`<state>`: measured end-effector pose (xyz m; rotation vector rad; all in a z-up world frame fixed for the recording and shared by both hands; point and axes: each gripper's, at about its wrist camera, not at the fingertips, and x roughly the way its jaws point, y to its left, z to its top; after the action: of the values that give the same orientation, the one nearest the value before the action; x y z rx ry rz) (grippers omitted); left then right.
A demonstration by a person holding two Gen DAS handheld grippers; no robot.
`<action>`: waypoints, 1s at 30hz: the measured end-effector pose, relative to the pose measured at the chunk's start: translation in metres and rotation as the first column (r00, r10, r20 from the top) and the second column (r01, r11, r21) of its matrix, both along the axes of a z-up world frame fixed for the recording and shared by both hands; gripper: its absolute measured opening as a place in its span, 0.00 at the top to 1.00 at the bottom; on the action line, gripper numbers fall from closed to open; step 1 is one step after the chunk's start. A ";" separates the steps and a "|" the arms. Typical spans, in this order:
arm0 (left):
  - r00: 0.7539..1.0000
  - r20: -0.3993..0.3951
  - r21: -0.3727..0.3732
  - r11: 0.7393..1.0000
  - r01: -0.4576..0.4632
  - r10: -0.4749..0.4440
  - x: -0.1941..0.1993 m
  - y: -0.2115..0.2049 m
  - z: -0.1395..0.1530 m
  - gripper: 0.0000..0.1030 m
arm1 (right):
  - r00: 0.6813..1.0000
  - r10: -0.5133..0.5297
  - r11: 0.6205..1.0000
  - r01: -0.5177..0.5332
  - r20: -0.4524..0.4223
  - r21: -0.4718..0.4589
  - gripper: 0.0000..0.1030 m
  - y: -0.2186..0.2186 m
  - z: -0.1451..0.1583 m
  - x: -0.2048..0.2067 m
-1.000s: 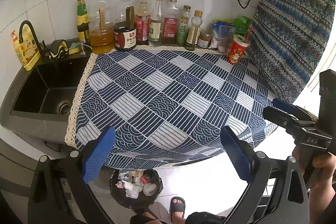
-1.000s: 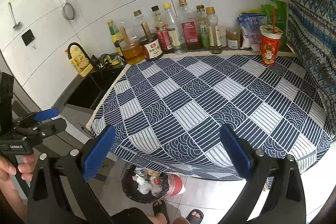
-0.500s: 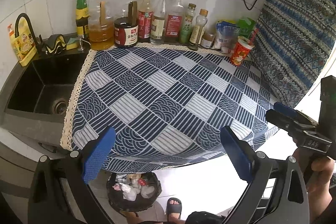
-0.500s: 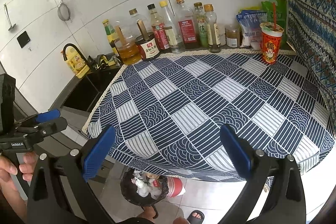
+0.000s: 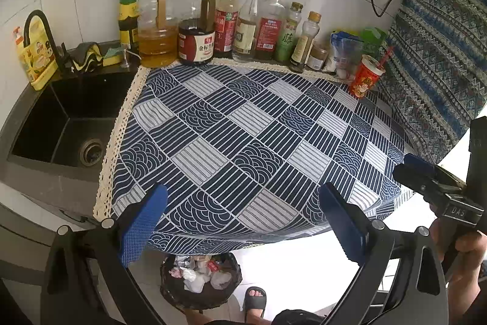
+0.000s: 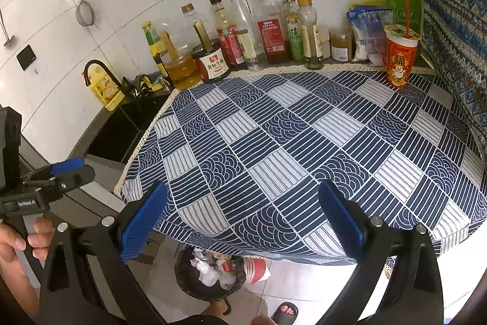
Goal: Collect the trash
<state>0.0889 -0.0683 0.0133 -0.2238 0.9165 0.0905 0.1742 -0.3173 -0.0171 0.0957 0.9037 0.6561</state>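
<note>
A red paper cup (image 5: 364, 79) (image 6: 399, 62) with a straw stands at the far right corner of the blue patterned tablecloth (image 5: 249, 142) (image 6: 304, 142). On the floor below the counter's front edge sits a black trash bin (image 5: 201, 279) (image 6: 210, 276) holding crumpled paper and wrappers. My left gripper (image 5: 243, 221) hovers open above the cloth's near edge, nothing between its blue pads. My right gripper (image 6: 243, 218) is likewise open and empty over the front edge; from the left wrist camera its tip (image 5: 420, 175) shows at the right. The left gripper's tip (image 6: 61, 172) appears at the left of the right wrist view.
A row of sauce and oil bottles (image 5: 225, 20) (image 6: 243, 32) lines the back wall, with food bags (image 6: 371, 29) beside the cup. A dark sink (image 5: 67, 124) with faucet lies to the left. A patterned cloth (image 5: 438, 51) covers something on the right. Sandalled feet (image 6: 283, 309) stand near the bin.
Both grippers have drifted slightly forward and lower over the counter, so the bottles and cup look a little larger. Both stay open and empty.
</note>
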 end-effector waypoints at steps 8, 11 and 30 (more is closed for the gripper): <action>1.000 -0.007 -0.003 1.000 0.002 -0.002 0.009 -0.005 -0.004 0.06 | 1.000 0.010 1.000 -0.010 -0.005 -0.002 0.05 0.000 -0.002 0.007; 1.000 -0.008 0.003 1.000 0.007 -0.007 0.010 -0.008 -0.005 0.06 | 1.000 0.011 1.000 -0.011 -0.003 -0.001 0.05 -0.002 -0.002 0.008; 1.000 -0.006 0.001 1.000 0.003 -0.003 -0.004 -0.013 -0.005 0.06 | 1.000 0.021 1.000 -0.021 0.009 0.003 0.05 0.004 0.003 -0.003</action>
<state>0.0853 -0.0809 0.0086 -0.2217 0.9223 0.0885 0.1712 -0.3130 -0.0138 0.0859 0.8962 0.6767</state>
